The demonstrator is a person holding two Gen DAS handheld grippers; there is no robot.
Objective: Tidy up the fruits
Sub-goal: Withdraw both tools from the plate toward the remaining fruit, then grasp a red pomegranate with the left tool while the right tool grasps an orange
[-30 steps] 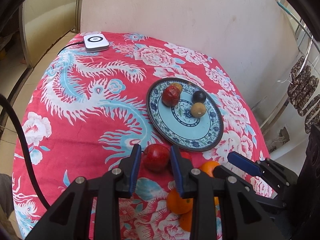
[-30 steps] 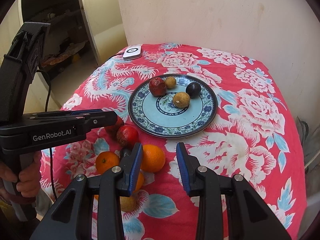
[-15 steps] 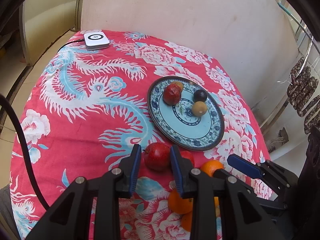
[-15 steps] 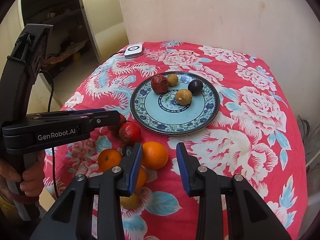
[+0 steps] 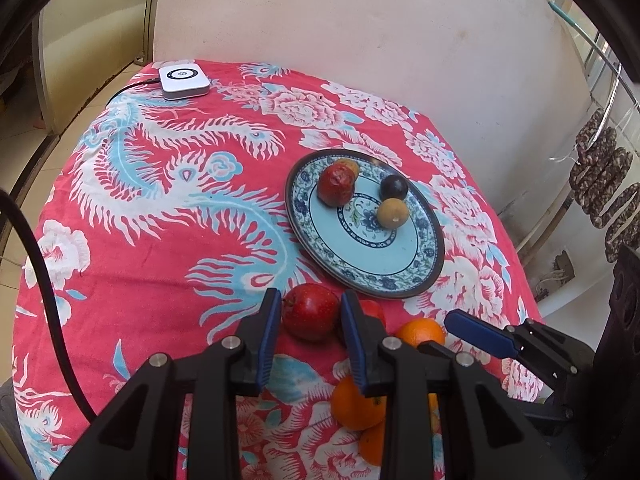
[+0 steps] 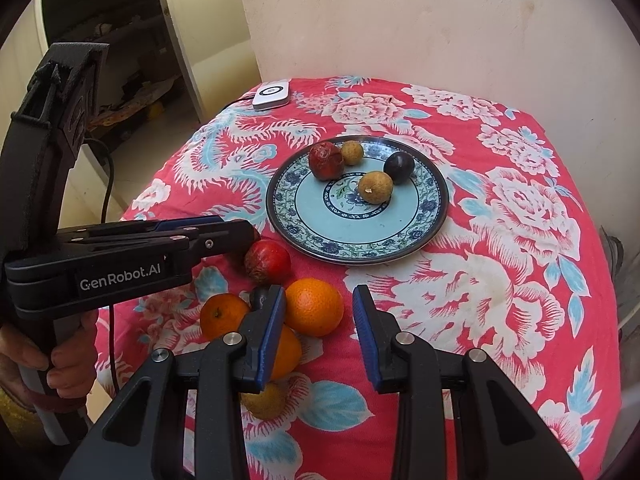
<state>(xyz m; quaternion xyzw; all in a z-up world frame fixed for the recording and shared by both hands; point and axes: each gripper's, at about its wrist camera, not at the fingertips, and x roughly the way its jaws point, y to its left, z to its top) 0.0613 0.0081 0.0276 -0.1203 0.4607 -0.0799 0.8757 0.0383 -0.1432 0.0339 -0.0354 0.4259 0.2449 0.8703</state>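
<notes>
A blue patterned plate [image 5: 400,268] [image 6: 428,220] holds a wrinkled red fruit [image 5: 336,186], a dark plum [image 5: 394,187] and two tan round fruits [image 6: 375,187]. In front of it lie a red apple [image 5: 310,317], a second red fruit [image 6: 267,261], several oranges [image 6: 314,306] and a yellowish fruit [image 6: 264,402]. My left gripper [image 5: 308,312] has its jaws close around the red apple, which rests on the cloth. My right gripper [image 6: 319,308] is open, with an orange just beyond its left finger.
The round table wears a red cloth with blue and white flowers [image 5: 160,208]. A white device with a cable [image 5: 183,83] sits at the far left edge. A plastered wall [image 5: 360,40] stands behind the table. Dark sausages hang at the right [image 5: 604,184].
My left gripper has moved forward so its fingers now flank the red apple more deeply. My right gripper has shifted slightly; the orange sits closer to its left finger.
</notes>
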